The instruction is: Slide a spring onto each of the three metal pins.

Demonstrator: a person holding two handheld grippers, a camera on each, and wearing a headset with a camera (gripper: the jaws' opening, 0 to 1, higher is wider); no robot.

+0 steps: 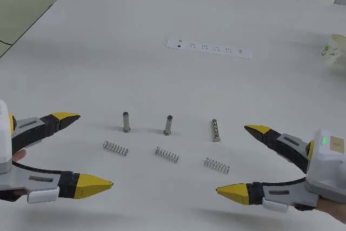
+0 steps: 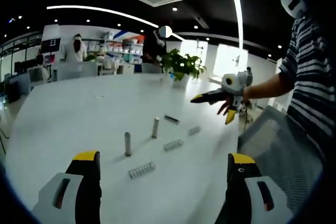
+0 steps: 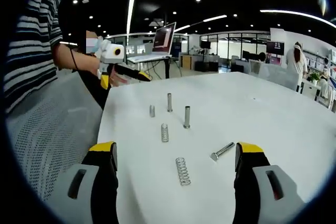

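- Hovering at 8 o'clock in the head view, the left gripper (image 1: 94,150) has its jaws spread wide and holds nothing. Its yellow tips point toward 3 o'clock, at the row of parts on the white table (image 1: 108,52).
- Left pin (image 1: 126,122) stands upright, near the left gripper's upper tip but apart from it.
- Left spring (image 1: 115,148) lies flat at 7 o'clock of that pin, near it and not touching.
- Middle pin (image 1: 168,125) also stands upright, in line with the first.
- Middle spring (image 1: 167,154) lies flat at 6 o'clock of the middle pin, apart from it.
- Power strip (image 1: 208,48) lies at 12 o'clock of the pins, well apart from them.
- Right pin (image 1: 215,131) lies on its side, as the right gripper view shows plainly.
- Right spring (image 1: 217,165) lies flat at 6 o'clock of the right pin, with a gap between them. All three springs are still off the pins.
- Right gripper (image 1: 232,159) hangs at 4 o'clock in the head view, with its jaws just as wide and empty. Its tips point toward 9 o'clock, the lower one near the right spring.
- Pale translucent object (image 1: 336,48) sits at 2 o'clock by the table's edge, too blurred to name.
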